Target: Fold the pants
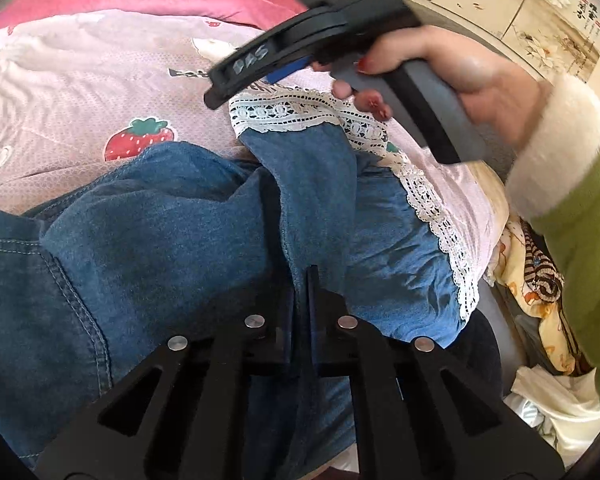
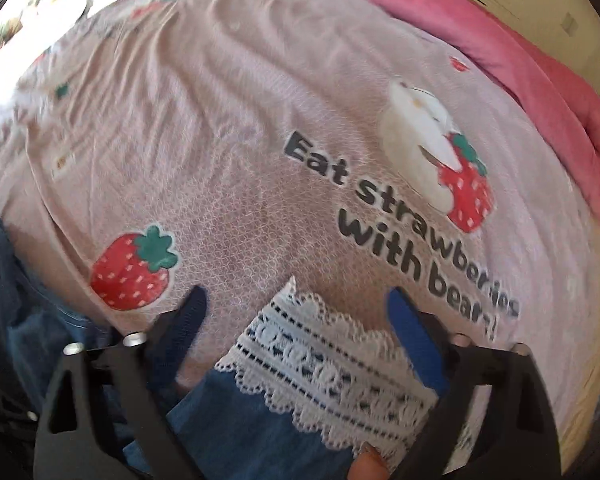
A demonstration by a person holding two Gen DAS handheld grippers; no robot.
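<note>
Blue denim pants (image 1: 160,240) with white lace hems lie rumpled on a pink strawberry-print bedsheet (image 1: 80,92). My left gripper (image 1: 302,280) is shut, pinching a raised fold of denim near the middle of the pants. In the right wrist view my right gripper (image 2: 298,308) is open and points steeply down, with one lace hem (image 2: 324,360) lying between its blue-padded fingers, the pads apart from it. The left wrist view shows a person's hand (image 1: 460,76) holding that gripper above the same lace hem (image 1: 284,114).
A pink quilt (image 2: 540,92) is bunched along the far side of the bed. The bed's edge runs at the right, with a yellow patterned cloth (image 1: 540,292) and white fabric (image 1: 560,408) beyond it. A green sleeve (image 1: 580,220) with a white cuff crosses there.
</note>
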